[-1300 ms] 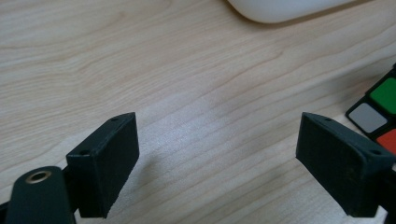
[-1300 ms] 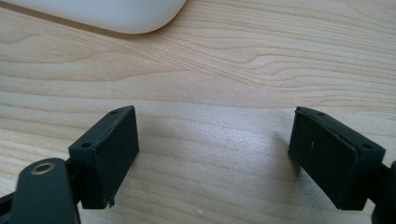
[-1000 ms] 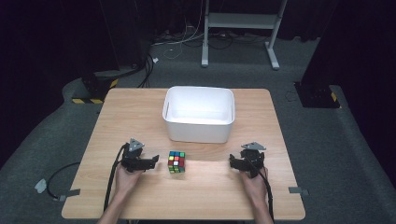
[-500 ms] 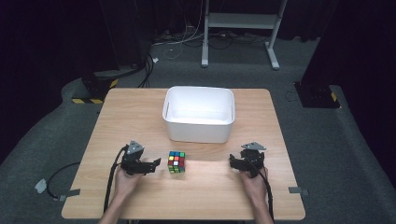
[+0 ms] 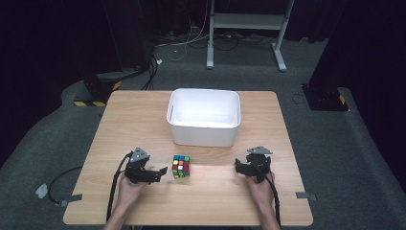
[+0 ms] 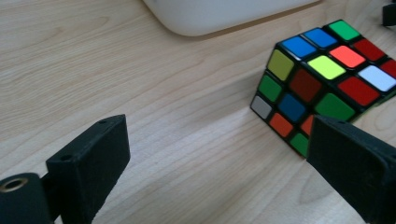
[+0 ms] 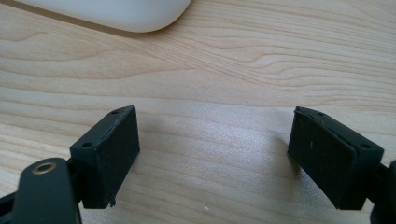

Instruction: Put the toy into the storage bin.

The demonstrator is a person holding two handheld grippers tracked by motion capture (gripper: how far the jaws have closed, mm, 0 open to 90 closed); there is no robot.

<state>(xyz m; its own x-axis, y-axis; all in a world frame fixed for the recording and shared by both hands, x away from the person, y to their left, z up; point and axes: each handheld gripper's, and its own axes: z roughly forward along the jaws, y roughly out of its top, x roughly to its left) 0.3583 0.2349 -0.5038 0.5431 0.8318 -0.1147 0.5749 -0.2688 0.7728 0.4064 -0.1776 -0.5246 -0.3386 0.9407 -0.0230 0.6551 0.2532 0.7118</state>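
The left gripper (image 5: 162, 173) is sitting low on the table (image 5: 143, 120) with its 2 jaws spread wide, grasping nothing, just beside the puzzle cube (image 5: 181, 166) (its near corner is showing between the jaws in the left gripper view). The right gripper (image 5: 243, 167) is likewise resting with jaws parted over bare wood, well apart from the cube, and the white bin (image 5: 204, 136) is standing behind both.

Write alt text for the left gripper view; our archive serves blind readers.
The open left gripper reaches over a wooden table, its right jaw just in front of a scrambled puzzle cube. A white bin sits behind.
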